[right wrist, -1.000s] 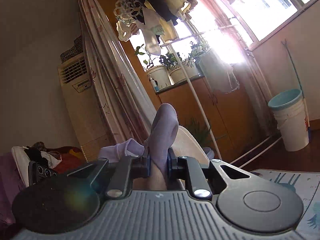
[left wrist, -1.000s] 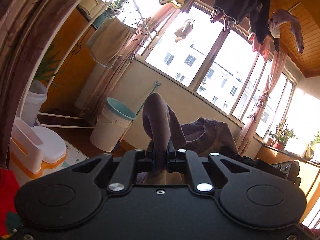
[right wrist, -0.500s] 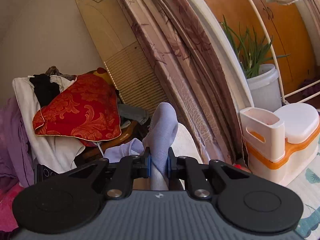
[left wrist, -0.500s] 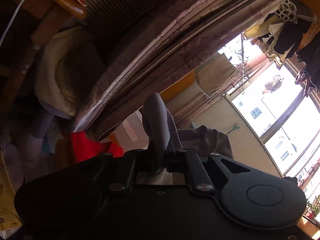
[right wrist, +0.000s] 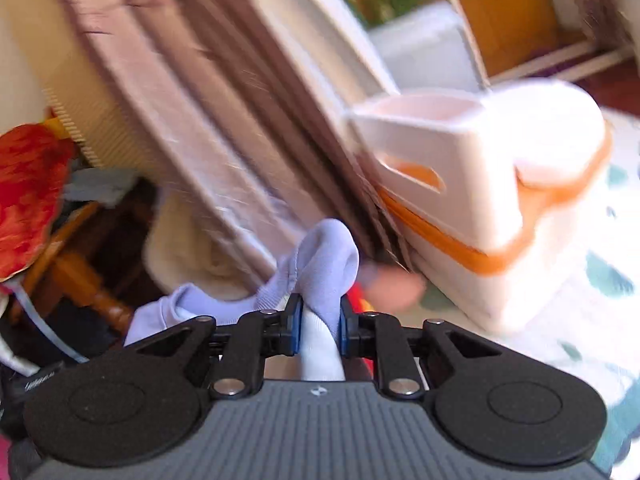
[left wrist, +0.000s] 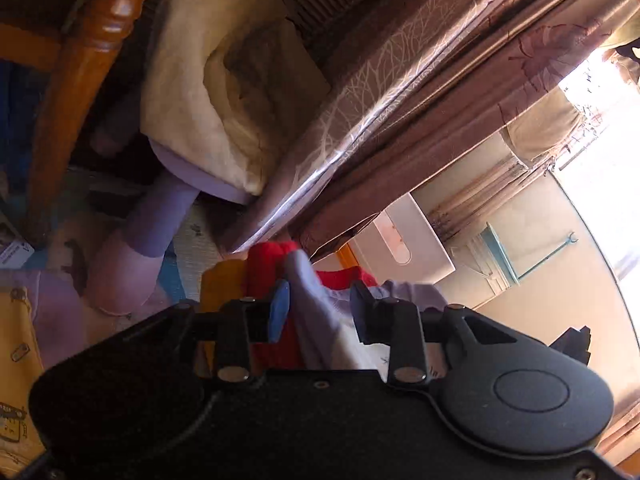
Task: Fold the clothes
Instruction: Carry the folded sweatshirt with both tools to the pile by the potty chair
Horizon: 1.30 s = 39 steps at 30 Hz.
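so the light purple cloth [right wrist: 320, 268] hangs between both grippers, low near the floor, not folded flat yet. left gripper [left wrist: 318, 306] jaws are opening, cloth loose between them. right gripper [right wrist: 319, 322] jaws are opening too but pinch it.

Right tool [right wrist: 319, 322] opening, lavender garment [right wrist: 326, 264] bunched between its jaws.

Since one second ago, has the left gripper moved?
Yes. The left gripper has swung down from the windows toward the floor, beside the patterned curtain.
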Each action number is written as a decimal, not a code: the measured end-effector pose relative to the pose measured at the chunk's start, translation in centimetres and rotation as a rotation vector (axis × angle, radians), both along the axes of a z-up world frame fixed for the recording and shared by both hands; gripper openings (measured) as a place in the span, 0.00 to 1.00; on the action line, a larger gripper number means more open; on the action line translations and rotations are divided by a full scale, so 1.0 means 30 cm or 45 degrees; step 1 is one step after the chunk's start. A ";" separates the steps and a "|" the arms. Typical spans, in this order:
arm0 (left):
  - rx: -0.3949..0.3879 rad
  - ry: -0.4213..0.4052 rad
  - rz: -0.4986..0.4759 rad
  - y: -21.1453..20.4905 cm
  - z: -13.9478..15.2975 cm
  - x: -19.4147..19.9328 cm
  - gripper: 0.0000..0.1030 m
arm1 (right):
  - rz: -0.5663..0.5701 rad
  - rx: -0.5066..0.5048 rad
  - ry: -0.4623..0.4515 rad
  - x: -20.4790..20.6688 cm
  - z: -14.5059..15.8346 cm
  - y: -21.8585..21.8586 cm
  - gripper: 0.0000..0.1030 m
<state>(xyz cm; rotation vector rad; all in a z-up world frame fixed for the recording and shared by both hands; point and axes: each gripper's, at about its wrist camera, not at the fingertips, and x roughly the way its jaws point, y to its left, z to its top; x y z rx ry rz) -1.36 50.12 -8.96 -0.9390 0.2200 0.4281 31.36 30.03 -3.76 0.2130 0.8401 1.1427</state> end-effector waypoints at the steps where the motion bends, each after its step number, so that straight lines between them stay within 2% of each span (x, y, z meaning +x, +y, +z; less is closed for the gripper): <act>1: -0.008 0.003 -0.019 -0.020 -0.021 -0.012 0.30 | -0.041 0.008 0.014 0.008 -0.036 0.001 0.21; 2: -0.016 0.005 -0.039 -0.040 -0.041 -0.024 0.30 | -0.077 0.019 0.027 0.014 -0.069 0.000 0.22; 5: -0.063 -0.042 -0.073 -0.078 -0.053 -0.056 0.31 | -0.052 0.087 0.014 -0.008 -0.101 -0.056 0.28; 7: -0.078 -0.069 -0.074 -0.089 -0.039 -0.066 0.46 | -0.051 0.083 0.021 -0.007 -0.119 -0.095 0.30; 9: -0.089 -0.098 -0.073 -0.086 -0.021 -0.059 0.47 | -0.043 0.121 0.063 0.003 -0.126 -0.132 0.37; 11: -0.106 -0.127 -0.073 -0.079 -0.008 -0.049 0.47 | -0.022 0.092 0.048 -0.001 -0.127 -0.132 0.39; 13: -0.104 -0.138 -0.080 -0.083 0.007 -0.038 0.48 | -0.020 0.064 0.044 0.003 -0.141 -0.122 0.33; 14: -0.088 -0.130 -0.092 -0.088 0.014 -0.027 0.50 | -0.027 0.055 0.044 0.005 -0.148 -0.116 0.25; 15: -0.061 -0.103 -0.099 -0.094 0.021 -0.014 0.53 | -0.031 0.056 0.043 0.003 -0.151 -0.108 0.23; 17: -0.001 -0.025 -0.099 -0.100 0.024 0.015 0.53 | -0.040 0.058 0.042 -0.002 -0.158 -0.093 0.23; 20: 0.020 0.054 -0.114 -0.089 0.000 0.056 0.53 | -0.051 0.060 0.049 0.000 -0.159 -0.083 0.23; 23: 0.021 0.069 -0.131 -0.072 -0.020 0.089 0.53 | -0.062 0.065 0.047 0.000 -0.166 -0.082 0.23; 25: 0.018 0.069 -0.147 -0.058 -0.026 0.104 0.47 | -0.067 0.067 0.051 0.000 -0.172 -0.082 0.23; 26: 0.018 0.055 -0.158 -0.050 -0.024 0.106 0.42 | -0.070 0.070 0.043 -0.003 -0.173 -0.084 0.23; 27: 0.018 0.042 -0.170 -0.043 -0.022 0.109 0.26 | -0.073 0.071 0.039 -0.005 -0.174 -0.087 0.22; 28: 0.003 0.042 -0.185 -0.038 -0.022 0.117 0.15 | -0.078 0.071 0.037 -0.006 -0.173 -0.089 0.21; 32: -0.105 0.093 -0.272 -0.015 -0.048 0.173 0.15 | -0.080 0.080 -0.005 -0.016 -0.149 -0.093 0.16; 34: -0.126 0.079 -0.275 -0.010 -0.058 0.180 0.14 | -0.066 0.075 -0.038 -0.025 -0.133 -0.087 0.15; 36: -0.056 0.054 -0.274 -0.029 -0.045 0.178 0.07 | -0.071 0.091 -0.040 -0.028 -0.120 -0.090 0.14; 39: 0.006 -0.048 -0.245 -0.061 -0.007 0.134 0.06 | -0.079 0.115 -0.049 -0.032 -0.102 -0.097 0.13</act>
